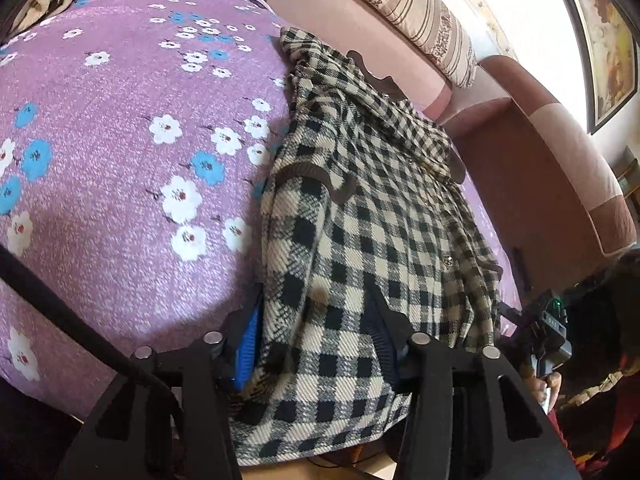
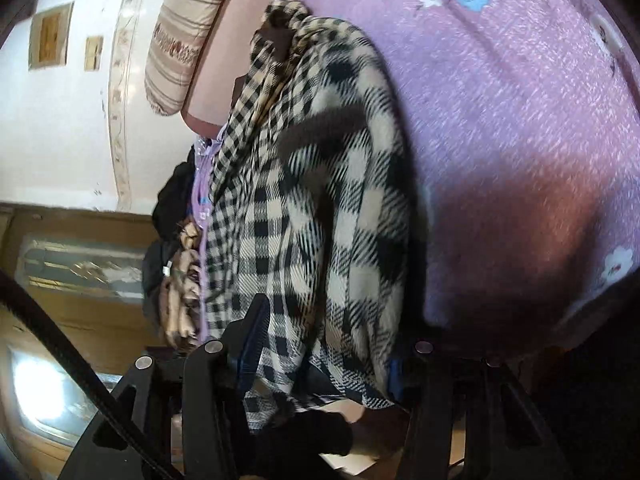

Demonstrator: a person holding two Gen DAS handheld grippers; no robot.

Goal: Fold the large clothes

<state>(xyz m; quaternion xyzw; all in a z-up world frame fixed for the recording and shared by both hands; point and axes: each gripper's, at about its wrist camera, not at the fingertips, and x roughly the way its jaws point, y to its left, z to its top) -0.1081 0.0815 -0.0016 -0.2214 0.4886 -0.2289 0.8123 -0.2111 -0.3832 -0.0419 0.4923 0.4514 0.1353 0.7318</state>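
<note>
Both claws at the near hem of a checked coat [image 1: 360, 208] on the bed [image 1: 120, 160].

The coat lies lengthwise along the bed's edge on the purple flowered sheet, collar toward the pink headboard [image 1: 360, 28] and striped pillow [image 1: 432, 24], hem hanging over the near edge. The left claw [image 1: 320, 344] stands part-open with the hem bunched between its fingers [image 1: 246, 344]; the cloth fills the gap, but I cannot tell whether the pads press it. The right claw [image 2: 320, 356], seen from its own camera, straddles the hem's other corner the same way, cloth draped between the fingers, grip unclear through the blur. From the left view, the right claw sits just beside the coat's far edge.
</note>
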